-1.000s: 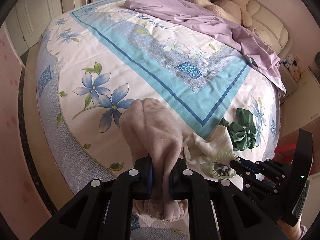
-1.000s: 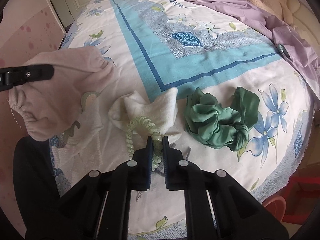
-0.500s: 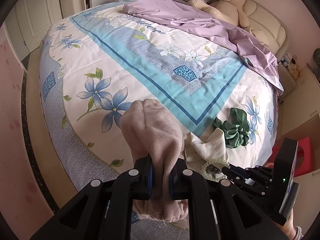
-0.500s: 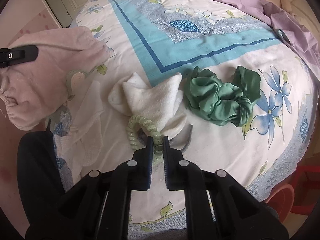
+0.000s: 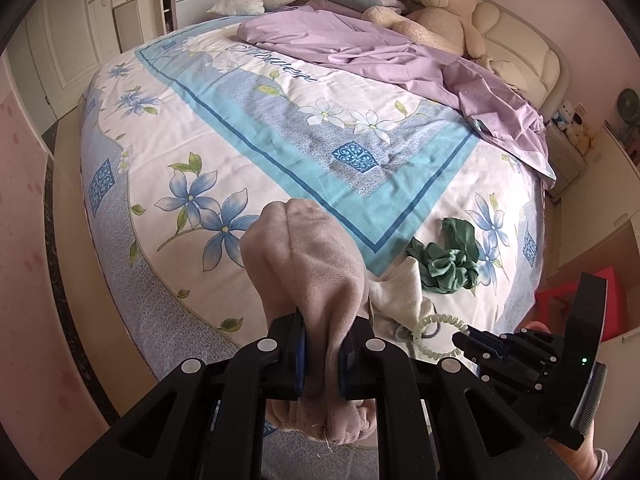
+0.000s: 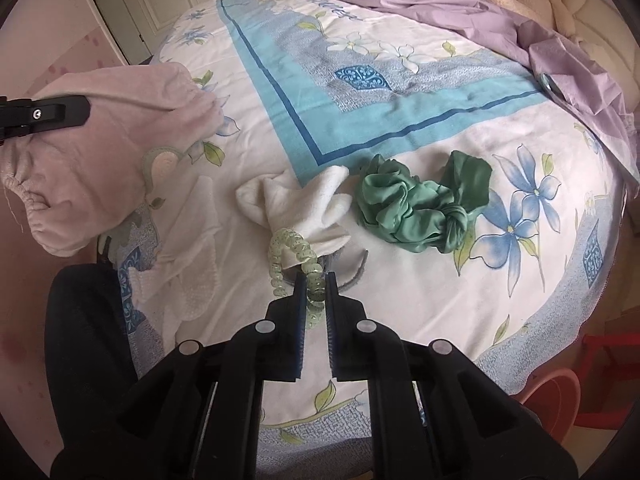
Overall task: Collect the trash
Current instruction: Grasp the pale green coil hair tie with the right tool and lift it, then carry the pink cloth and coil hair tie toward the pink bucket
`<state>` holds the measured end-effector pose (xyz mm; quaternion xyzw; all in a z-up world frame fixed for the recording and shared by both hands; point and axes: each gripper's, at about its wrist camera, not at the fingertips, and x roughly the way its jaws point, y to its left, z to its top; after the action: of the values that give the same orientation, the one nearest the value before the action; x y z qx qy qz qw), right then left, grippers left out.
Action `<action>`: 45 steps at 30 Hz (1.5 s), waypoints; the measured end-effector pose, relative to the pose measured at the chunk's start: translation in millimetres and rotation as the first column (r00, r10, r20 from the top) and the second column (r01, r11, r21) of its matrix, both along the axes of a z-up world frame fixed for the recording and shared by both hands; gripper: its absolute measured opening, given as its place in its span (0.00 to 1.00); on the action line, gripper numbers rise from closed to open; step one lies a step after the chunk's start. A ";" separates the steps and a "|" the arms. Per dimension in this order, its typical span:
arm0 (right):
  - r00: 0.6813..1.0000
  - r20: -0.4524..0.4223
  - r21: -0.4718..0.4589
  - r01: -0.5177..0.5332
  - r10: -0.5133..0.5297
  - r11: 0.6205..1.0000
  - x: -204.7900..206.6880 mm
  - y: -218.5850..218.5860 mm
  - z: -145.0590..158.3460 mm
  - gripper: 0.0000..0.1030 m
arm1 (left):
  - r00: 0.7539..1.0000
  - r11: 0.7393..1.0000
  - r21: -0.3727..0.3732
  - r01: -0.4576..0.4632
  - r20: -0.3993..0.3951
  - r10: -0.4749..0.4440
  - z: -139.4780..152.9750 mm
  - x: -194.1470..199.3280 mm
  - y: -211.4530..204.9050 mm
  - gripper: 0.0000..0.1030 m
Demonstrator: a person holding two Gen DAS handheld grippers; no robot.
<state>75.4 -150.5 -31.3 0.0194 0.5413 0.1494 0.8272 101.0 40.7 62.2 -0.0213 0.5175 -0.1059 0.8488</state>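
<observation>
1. My left gripper (image 5: 322,354) is clamped on a plush pink fabric pouch (image 5: 310,264), its gathered hem bunched below the fingers.
2. My right gripper (image 6: 315,292) pinches a pale green spiral hair tie (image 6: 298,254); the coil loops out ahead of the fingertips, over a fluffy white cloth (image 6: 304,202).
3. A satiny green scrunchie (image 6: 420,204), knotted and ruffled, lies just beside that cloth on the floral bedspread (image 6: 400,92).

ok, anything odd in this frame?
Yes: task says trash, but the left gripper clamps a pink fleece garment, and the right gripper pinches a green spiral hair tie. Neither looks like trash.
</observation>
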 end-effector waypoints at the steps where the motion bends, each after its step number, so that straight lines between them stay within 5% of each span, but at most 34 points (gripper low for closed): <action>1: 1.000 0.009 0.001 0.004 -0.004 1.000 -2.8 -2.4 4.4 0.09 | 1.000 1.000 0.000 0.004 0.001 -0.004 1.9 -2.0 -2.2 0.12; 15: 0.990 0.123 -0.002 0.067 -0.066 0.998 -55.2 -51.8 63.7 0.09 | 0.986 0.985 0.052 0.163 0.023 -0.164 17.1 -46.0 -74.2 0.12; 23: 0.980 0.141 -0.012 0.146 -0.143 0.989 -82.8 -93.5 72.1 0.09 | 0.962 0.961 0.060 0.270 0.017 -0.272 16.0 -70.0 -129.0 0.12; 45: 0.891 0.162 -0.023 0.434 -0.425 0.901 -147.5 -230.2 67.5 0.09 | 0.847 0.844 0.094 0.527 0.019 -0.531 18.0 -104.8 -288.4 0.12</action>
<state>-72.1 -380.7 36.2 0.1030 0.4626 -0.0518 0.8790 -3.9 -247.7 80.2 0.1608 0.4885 -0.3140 0.7981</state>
